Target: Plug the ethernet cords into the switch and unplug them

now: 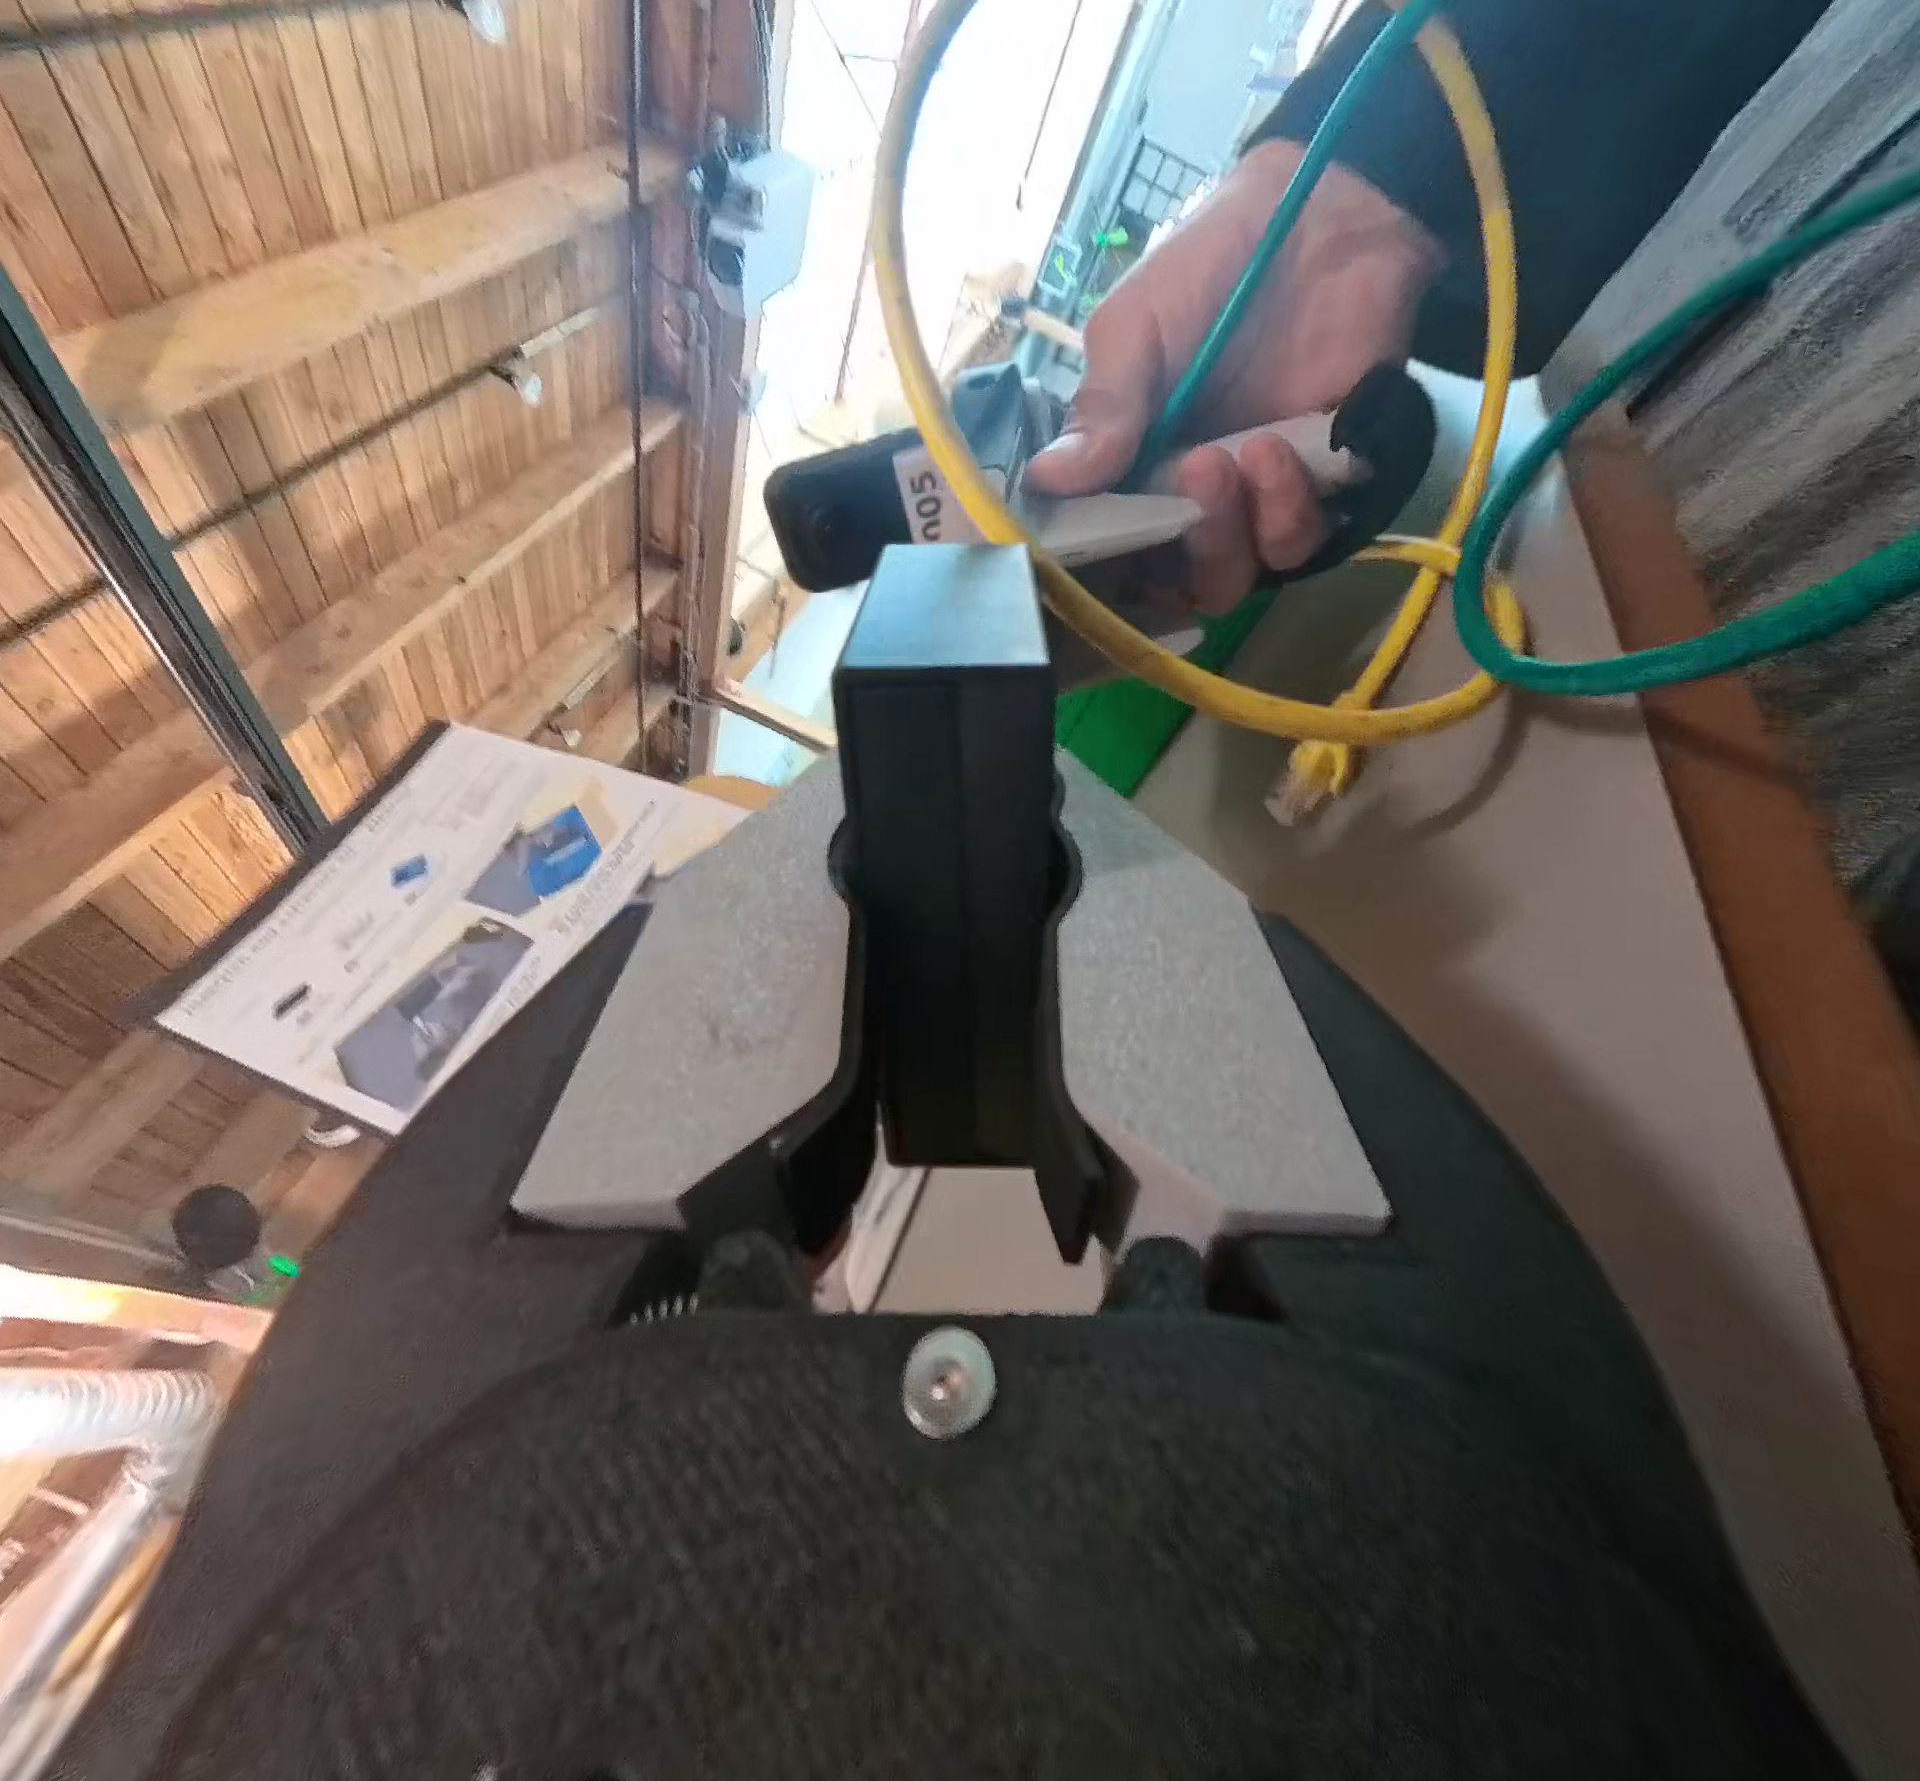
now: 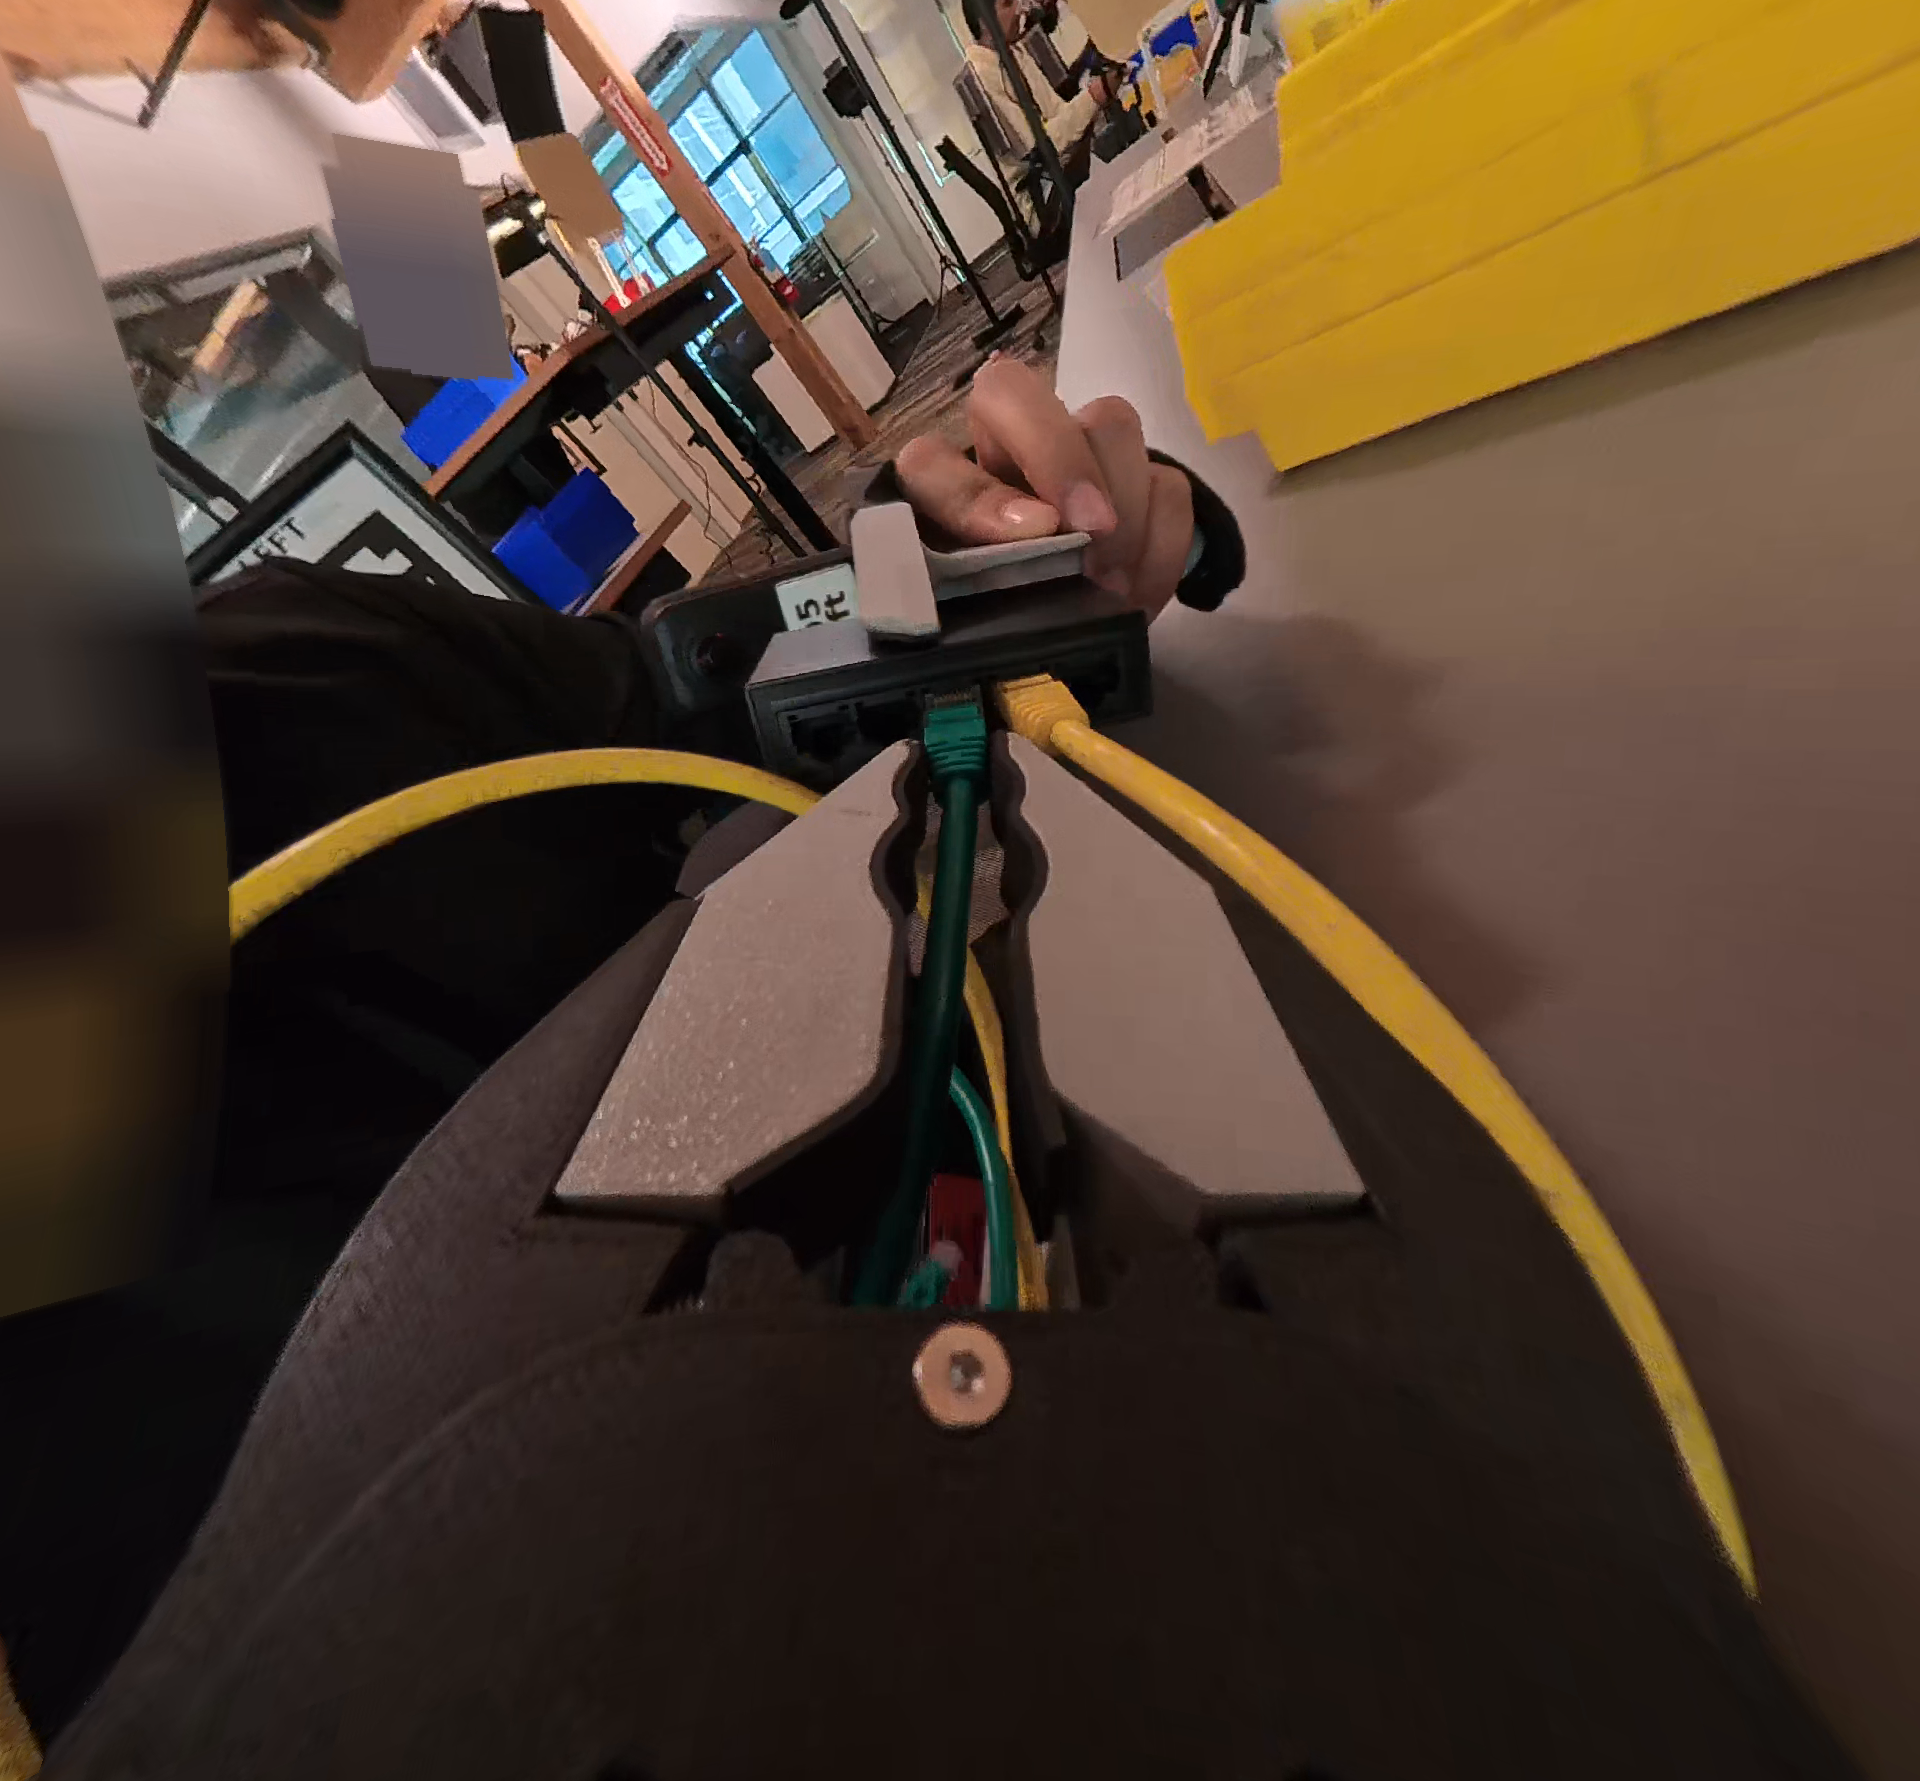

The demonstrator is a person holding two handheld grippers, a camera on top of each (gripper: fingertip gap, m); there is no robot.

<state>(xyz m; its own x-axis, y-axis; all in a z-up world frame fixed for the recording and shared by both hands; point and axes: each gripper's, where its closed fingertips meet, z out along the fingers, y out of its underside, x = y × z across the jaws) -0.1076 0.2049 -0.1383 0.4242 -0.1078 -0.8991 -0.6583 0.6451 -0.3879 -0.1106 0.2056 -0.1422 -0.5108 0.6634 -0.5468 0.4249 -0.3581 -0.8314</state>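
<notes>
Gripping the switch (image 1: 940,858) lengthwise, the left fingers (image 1: 1164,1035) are pinching it, ports facing the right fingers (image 2: 743,1025), which are pinching the green plug (image 2: 956,742) at a port beside the yellow plug (image 2: 1039,705).

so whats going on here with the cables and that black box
A person works two handheld tools. The left tool is clamped on the black switch, holding it up off the table. The right tool grips the green cord just behind its plug, which sits at a port beside the yellow cord, already plugged in.
</notes>
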